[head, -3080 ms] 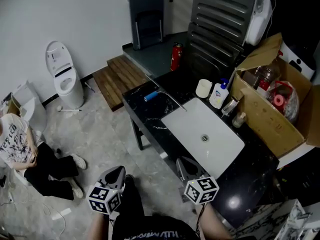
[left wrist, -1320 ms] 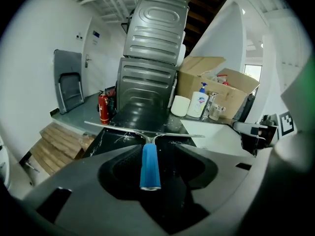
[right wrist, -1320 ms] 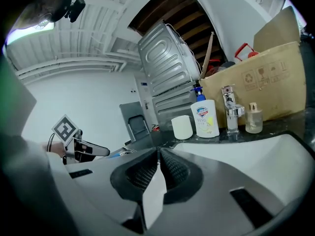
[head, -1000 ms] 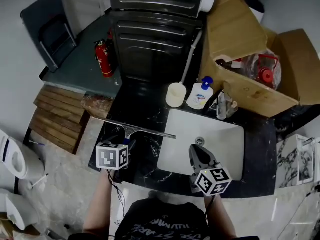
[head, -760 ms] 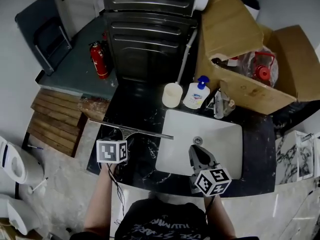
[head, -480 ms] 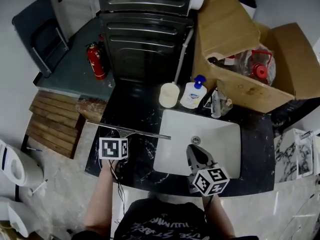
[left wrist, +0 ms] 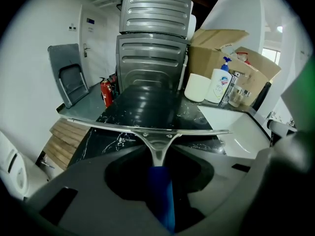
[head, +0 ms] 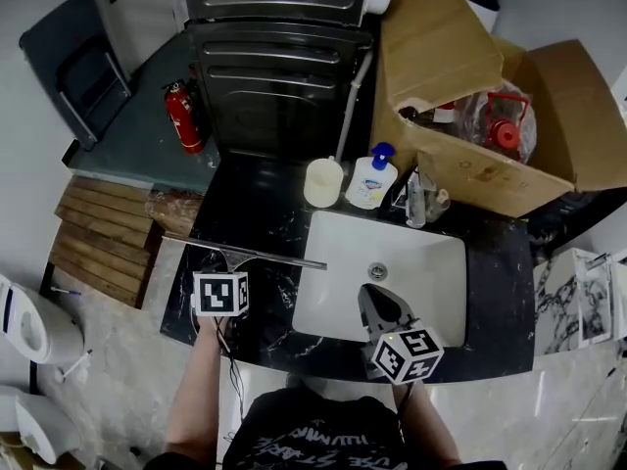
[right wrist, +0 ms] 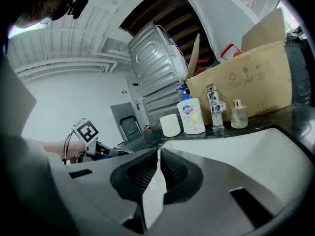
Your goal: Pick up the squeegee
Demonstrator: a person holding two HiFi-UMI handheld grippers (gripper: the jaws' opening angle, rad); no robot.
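Note:
The squeegee point(head: 257, 254) lies on the black counter point(head: 265, 204) left of the sink point(head: 431, 258), its metal blade point(left wrist: 147, 128) across the view and its blue handle point(left wrist: 160, 195) pointing at me. My left gripper point(head: 233, 267) points steeply down over the handle. In the left gripper view its jaws have just been closing and my left gripper point(left wrist: 157, 156) now holds the blue handle between them. My right gripper point(head: 372, 300) hovers over the sink's near edge. In the right gripper view my right gripper point(right wrist: 158, 154) is shut with nothing in it.
At the counter's back stand a white cup point(head: 322, 182), a soap bottle point(head: 371, 180) and a faucet point(head: 416, 196). A cardboard box point(head: 490, 96) fills the back right, a grey machine point(head: 279, 67) the back. A fire extinguisher point(head: 182, 116) and wooden steps point(head: 103, 233) lie left.
My left gripper has come down onto the squeegee's handle and closed round it. The right gripper has stayed over the sink's near edge.

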